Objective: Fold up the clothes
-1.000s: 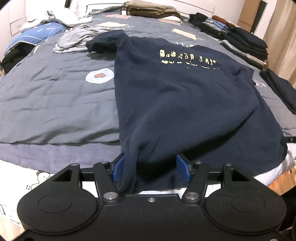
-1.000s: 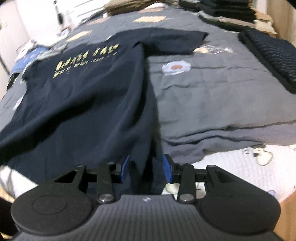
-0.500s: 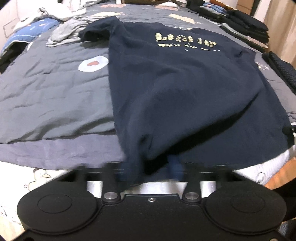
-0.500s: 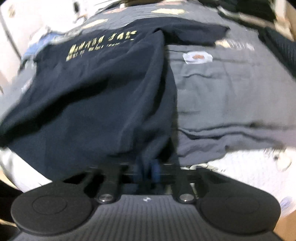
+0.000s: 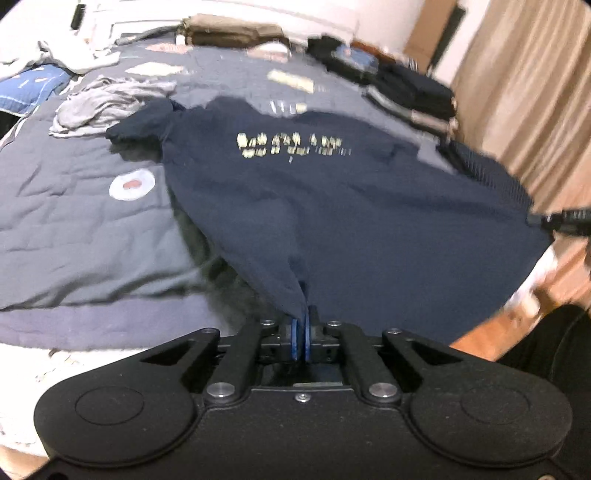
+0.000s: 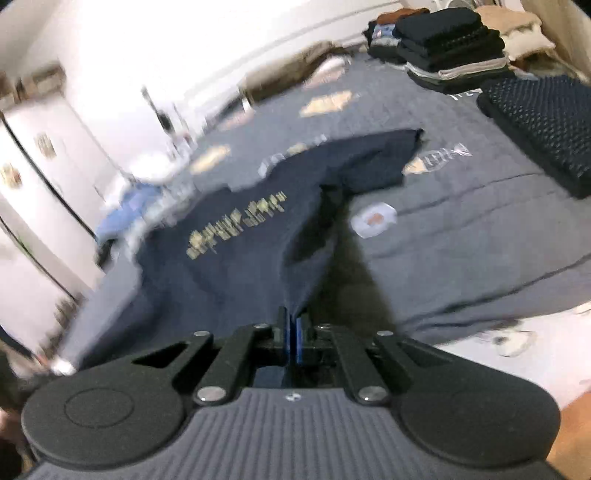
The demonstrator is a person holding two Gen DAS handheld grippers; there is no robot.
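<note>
A navy T-shirt [image 5: 332,206] with pale yellow lettering lies spread on the grey bed cover, its near hem raised off the bed. My left gripper [image 5: 303,325] is shut on the hem's left corner, the cloth pinched between the blue pads. In the right wrist view the same T-shirt [image 6: 229,251] stretches away, and my right gripper [image 6: 293,332] is shut on the hem's right corner. The right gripper's tip [image 5: 561,221] shows at the far right of the left wrist view, holding that edge up.
A crumpled grey garment [image 5: 103,103] lies beyond the shirt's left sleeve. Stacks of folded dark clothes [image 6: 450,48] and a dark knitted piece [image 6: 543,125] sit along the bed's right side. A brown pile [image 5: 229,31] rests at the headboard. Wooden floor [image 5: 491,325] borders the bed.
Both grippers closed on the shirt's near hem corners and rose, lifting the hem off the bed. The shirt's lower part now hangs taut between them.
</note>
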